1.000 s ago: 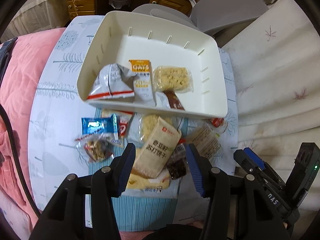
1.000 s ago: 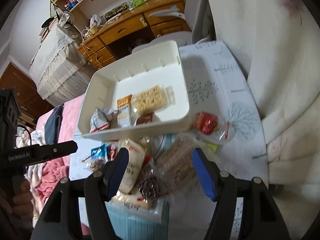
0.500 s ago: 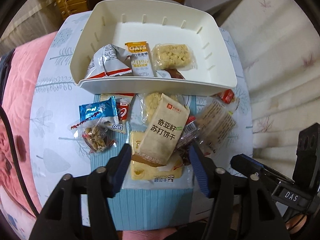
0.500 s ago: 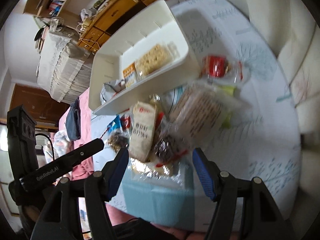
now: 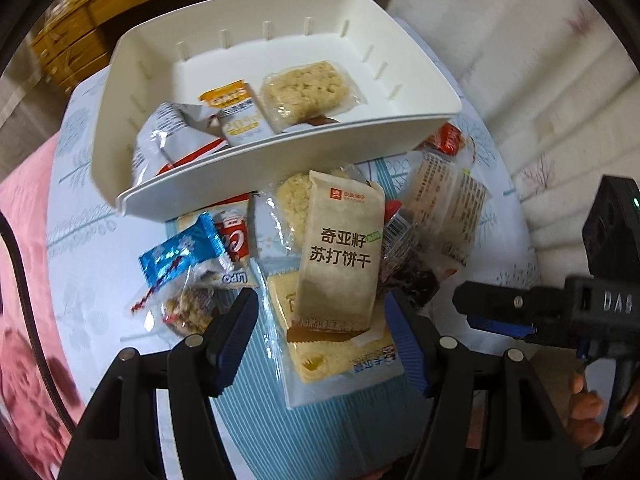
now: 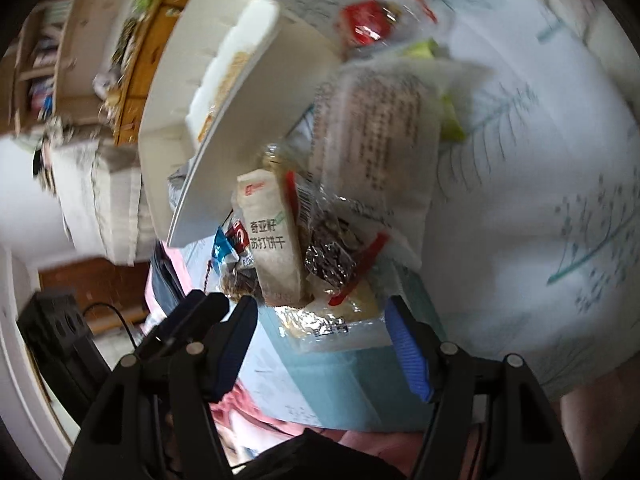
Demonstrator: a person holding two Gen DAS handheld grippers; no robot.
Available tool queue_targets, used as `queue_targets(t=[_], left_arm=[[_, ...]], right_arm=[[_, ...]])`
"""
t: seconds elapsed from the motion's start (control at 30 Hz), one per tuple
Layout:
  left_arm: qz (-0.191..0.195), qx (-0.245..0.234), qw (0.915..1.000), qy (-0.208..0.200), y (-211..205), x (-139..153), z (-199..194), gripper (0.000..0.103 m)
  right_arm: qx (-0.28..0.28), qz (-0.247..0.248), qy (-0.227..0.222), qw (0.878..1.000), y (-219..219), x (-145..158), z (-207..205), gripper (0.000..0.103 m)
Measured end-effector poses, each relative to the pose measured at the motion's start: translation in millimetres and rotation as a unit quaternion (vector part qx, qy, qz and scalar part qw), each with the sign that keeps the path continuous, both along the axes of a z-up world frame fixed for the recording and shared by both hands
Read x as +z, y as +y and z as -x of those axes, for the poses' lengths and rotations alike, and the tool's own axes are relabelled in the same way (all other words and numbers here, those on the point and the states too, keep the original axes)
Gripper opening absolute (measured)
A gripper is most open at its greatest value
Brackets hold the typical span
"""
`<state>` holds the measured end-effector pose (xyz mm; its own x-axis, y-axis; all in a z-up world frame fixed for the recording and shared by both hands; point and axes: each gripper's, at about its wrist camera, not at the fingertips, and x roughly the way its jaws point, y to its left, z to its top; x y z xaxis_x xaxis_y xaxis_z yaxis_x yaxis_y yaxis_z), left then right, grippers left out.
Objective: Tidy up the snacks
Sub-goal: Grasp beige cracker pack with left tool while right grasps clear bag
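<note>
A white bin (image 5: 256, 176) holds an oats bar (image 5: 240, 114), a rice cake pack (image 5: 308, 90) and a grey packet (image 5: 164, 136). In front of it lies a pile of snacks: a tan soda-cracker pack (image 5: 340, 256), a blue candy wrapper (image 5: 180, 254), a dark foil snack (image 5: 412, 276), a clear cracker pack (image 5: 448, 196). My left gripper (image 5: 322, 336) is open, its jaws either side of the cracker pack's near end. My right gripper (image 6: 322, 340) is open just before the same pile, where the tan pack (image 6: 272, 248) stands; it also shows in the left wrist view (image 5: 500, 312).
The snacks lie on a teal striped cloth (image 5: 320, 424) over a pale tree-patterned table cover (image 5: 80, 240). A pink blanket (image 5: 20, 240) is to the left, a cream quilted surface (image 5: 540, 80) to the right, wooden drawers (image 5: 80, 12) behind.
Both grippers have moved lower and closer to the snack pile. The right wrist view has tilted sharply and is blurred from motion. Both stay open.
</note>
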<state>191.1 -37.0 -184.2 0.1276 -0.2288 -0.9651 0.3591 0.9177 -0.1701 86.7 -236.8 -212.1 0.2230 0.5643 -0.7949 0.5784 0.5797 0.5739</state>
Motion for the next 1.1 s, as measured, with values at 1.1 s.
queue_targets(t=[1.1], left_arm=[[-0.010, -0.066, 0.9973, 0.032, -28, -69, -21, 0.080]], right_arm=[[-0.207, 0.028, 0.151, 0.966, 23, -51, -29, 0.049]])
